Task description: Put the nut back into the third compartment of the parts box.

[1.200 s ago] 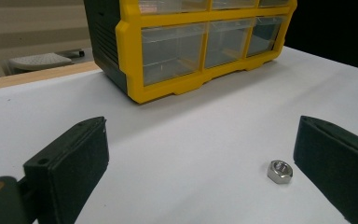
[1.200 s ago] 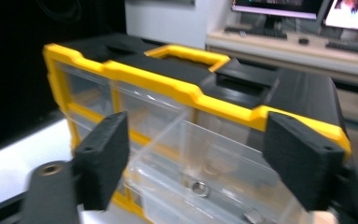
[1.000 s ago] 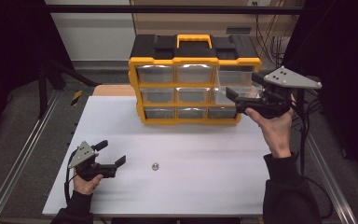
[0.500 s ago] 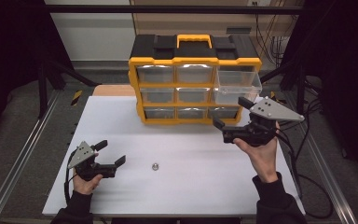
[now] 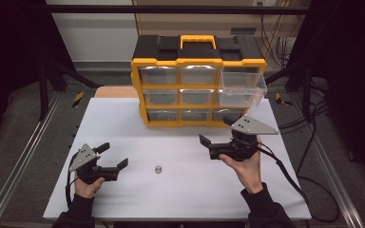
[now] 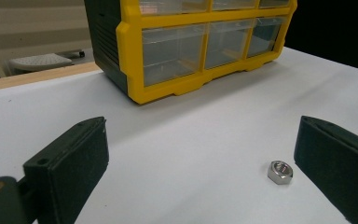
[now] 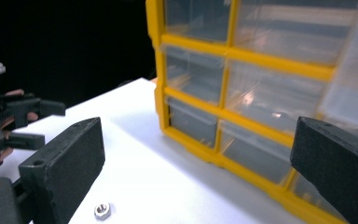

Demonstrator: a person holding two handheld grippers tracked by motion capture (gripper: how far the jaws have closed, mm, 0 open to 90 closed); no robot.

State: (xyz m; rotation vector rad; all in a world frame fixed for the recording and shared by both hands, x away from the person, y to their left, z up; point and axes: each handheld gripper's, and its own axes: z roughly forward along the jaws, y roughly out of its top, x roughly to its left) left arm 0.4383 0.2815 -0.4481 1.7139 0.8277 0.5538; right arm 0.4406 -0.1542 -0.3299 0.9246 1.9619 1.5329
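One small steel hex nut (image 5: 158, 169) lay flat on the white bench (image 5: 123, 123), between the two tools: ahead of the left tool (image 5: 114, 162) and just inside its right jaw in the left gripper view (image 6: 280, 171), and low and ahead of the right tool (image 5: 212, 143). Both tools stood wide and held nothing; the right tool's jaws had just been opening. The nut looked light, hard and slick, apt to skid or flip if nudged. Judged best hold: across two opposite flats, jaws low to the bench. Beyond the tools stood the yellow-and-black drawer cabinet (image 5: 198, 66), its clear upper right drawer (image 5: 241, 89) pulled out.
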